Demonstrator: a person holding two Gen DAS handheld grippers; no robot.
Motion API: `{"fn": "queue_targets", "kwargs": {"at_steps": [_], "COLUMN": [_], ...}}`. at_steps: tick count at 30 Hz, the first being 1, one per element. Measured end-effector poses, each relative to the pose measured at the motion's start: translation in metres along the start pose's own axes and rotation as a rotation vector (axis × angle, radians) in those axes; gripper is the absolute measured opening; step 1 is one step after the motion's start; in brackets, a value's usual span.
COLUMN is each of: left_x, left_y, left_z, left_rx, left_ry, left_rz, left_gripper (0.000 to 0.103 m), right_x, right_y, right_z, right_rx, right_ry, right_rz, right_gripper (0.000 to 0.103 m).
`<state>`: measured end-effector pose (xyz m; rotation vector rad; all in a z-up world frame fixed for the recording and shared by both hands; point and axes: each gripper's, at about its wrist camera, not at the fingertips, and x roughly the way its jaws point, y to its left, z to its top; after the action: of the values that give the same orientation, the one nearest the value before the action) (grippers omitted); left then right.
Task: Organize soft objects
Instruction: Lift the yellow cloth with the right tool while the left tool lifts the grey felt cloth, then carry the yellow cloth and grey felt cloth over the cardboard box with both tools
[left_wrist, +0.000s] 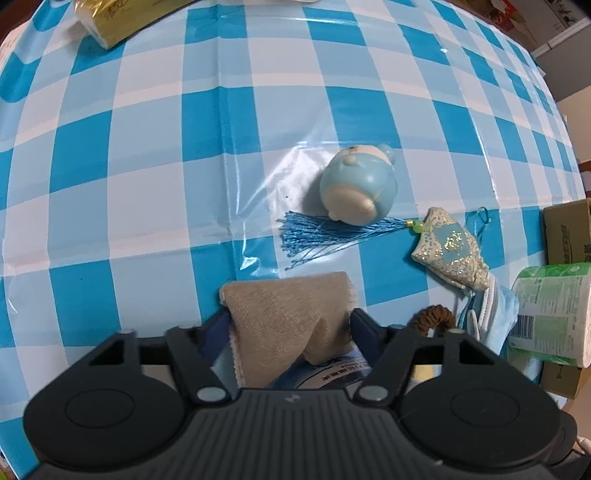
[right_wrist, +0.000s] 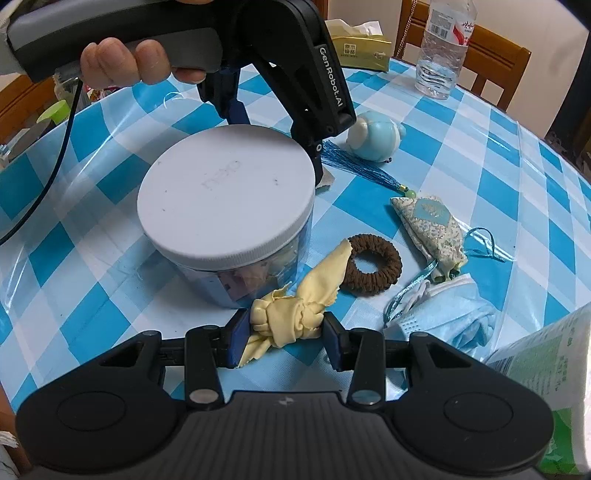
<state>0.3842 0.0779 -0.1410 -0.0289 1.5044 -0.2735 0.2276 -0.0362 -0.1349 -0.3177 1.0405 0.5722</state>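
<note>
Beige woven cloth (left_wrist: 288, 317) sits folded between the fingers of the left gripper (left_wrist: 290, 325), which touch its edges; whether they press it is unclear. Beside the white-lidded jar (right_wrist: 225, 199), the right gripper (right_wrist: 284, 332) pinches a knotted yellow cloth (right_wrist: 286, 317) low over the blue checked tablecloth (right_wrist: 461, 147), near a brown hair tie (right_wrist: 373, 264).

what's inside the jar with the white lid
Through the clear wall of the jar below the white lid, pale cloth-like shapes and a label show; the lid and reflections hide the rest.
</note>
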Motion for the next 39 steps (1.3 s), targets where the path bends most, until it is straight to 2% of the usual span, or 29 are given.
{"fn": "queue_targets", "kwargs": {"at_steps": [4, 7, 15, 23, 33, 39], "left_x": [-0.006, -0.013, -0.038, -0.055, -0.087, -0.101], "left_y": [0.003, 0.006, 0.01, 0.029, 0.044, 0.04], "left_z": [-0.003, -0.005, -0.011, -0.02, -0.07, -0.109], "left_rx": [0.01, 0.017, 0.025, -0.033, -0.048, -0.016], "left_ry": [-0.022, -0.035, -0.102, -0.144, -0.197, -0.202], "left_rz": [-0.016, -0.029, -0.055, -0.026, 0.011, 0.022], "left_gripper": [0.042, 0.036, 0.035, 0.035, 0.035, 0.035], "right_x": [-0.002, -0.003, -0.018, -0.032, -0.056, -0.07], "right_y": [0.0, 0.0, -0.002, 0.002, 0.009, 0.014], "right_z": [0.001, 0.001, 0.002, 0.001, -0.007, -0.014], "right_rx": [0.002, 0.004, 0.012, 0.009, 0.015, 0.035], "right_ry": [-0.002, -0.005, -0.033, -0.05, -0.069, -0.07], "right_rz": [-0.015, -0.024, -0.024, -0.038, -0.056, -0.061], "right_gripper": [0.042, 0.041, 0.04, 0.041, 0.041, 0.041]}}
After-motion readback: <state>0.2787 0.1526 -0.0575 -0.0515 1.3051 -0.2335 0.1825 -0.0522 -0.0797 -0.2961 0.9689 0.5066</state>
